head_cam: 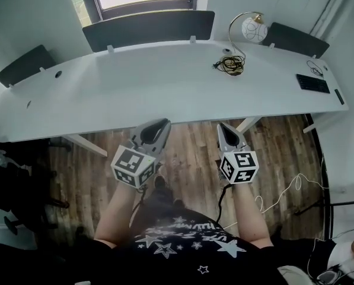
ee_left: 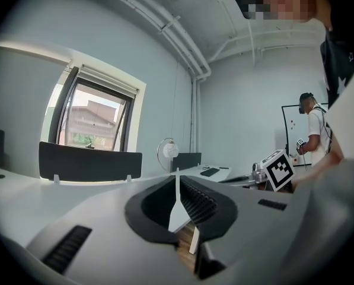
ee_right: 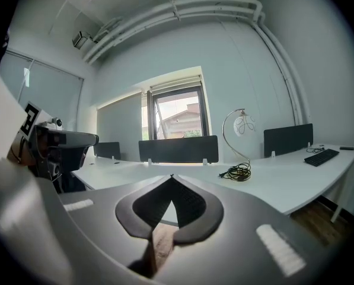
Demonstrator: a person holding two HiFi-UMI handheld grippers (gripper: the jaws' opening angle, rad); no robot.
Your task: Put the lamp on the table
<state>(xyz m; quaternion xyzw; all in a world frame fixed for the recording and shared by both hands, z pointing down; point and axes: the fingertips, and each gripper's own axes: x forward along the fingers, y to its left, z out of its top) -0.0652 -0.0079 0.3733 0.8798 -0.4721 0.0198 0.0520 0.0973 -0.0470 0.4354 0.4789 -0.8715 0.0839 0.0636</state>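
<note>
Only the left gripper view is showing a second person [ee_left: 315, 126]. Left hand-held gripper [head_cam: 158, 124] and right hand-held gripper [head_cam: 226, 128] are hovering pressed together off the surface's [head_cam: 135, 94] near edge, lamp [head_cam: 254, 29] sitting at its far edge.

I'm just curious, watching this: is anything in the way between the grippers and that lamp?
Only the coiled cable, lying on the table just in front of the lamp. Otherwise only tabletop separates it from the left gripper and the right gripper.
</note>
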